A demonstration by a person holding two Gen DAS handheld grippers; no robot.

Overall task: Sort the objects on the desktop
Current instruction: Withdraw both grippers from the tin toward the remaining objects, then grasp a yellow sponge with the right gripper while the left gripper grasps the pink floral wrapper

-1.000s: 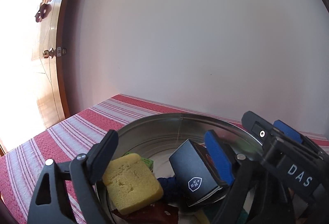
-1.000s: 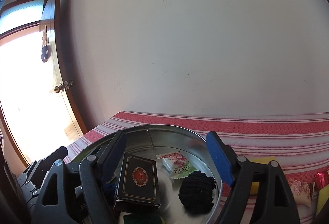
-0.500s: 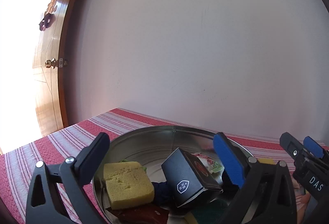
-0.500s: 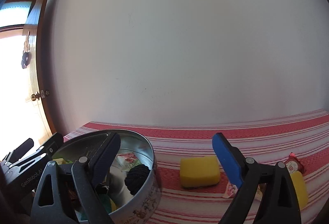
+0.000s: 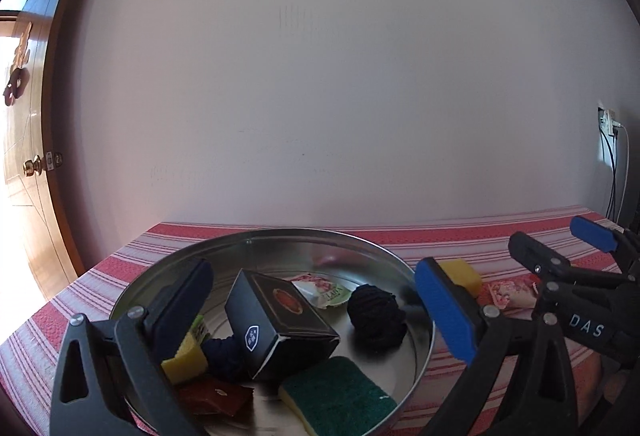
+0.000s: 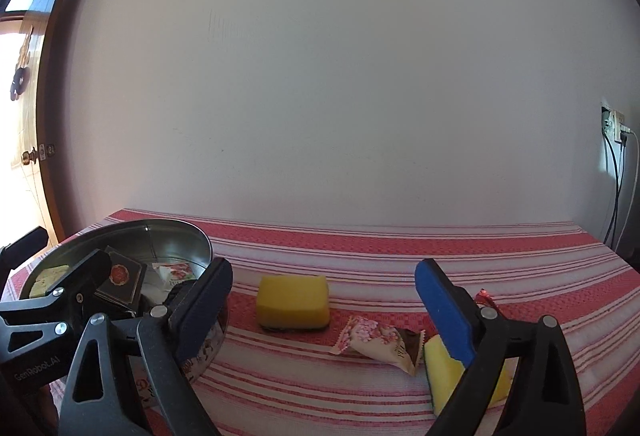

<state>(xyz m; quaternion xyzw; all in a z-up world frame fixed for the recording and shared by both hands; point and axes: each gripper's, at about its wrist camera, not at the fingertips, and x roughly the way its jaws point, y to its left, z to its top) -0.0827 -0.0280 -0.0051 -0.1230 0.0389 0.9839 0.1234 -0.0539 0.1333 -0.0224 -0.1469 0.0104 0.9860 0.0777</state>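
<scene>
Both grippers are black plastic, with triangular cut-outs in the finger arms, silver screws at the pivots and blue pads on the fingers. The left gripper (image 5: 312,312) bears "GenRobot.AI" in grey letters; the right gripper (image 6: 324,308) bears "DAS" in white.

Metal tin (image 6: 200,248) crowding table's left end, yellow sponge (image 6: 293,301) and wrapped candy (image 6: 378,343) mid-cloth, striped tablecloth (image 6: 400,248) beyond them bare to wall

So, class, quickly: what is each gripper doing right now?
Left gripper: open, holding nothing.
Right gripper: open, holding nothing.
</scene>
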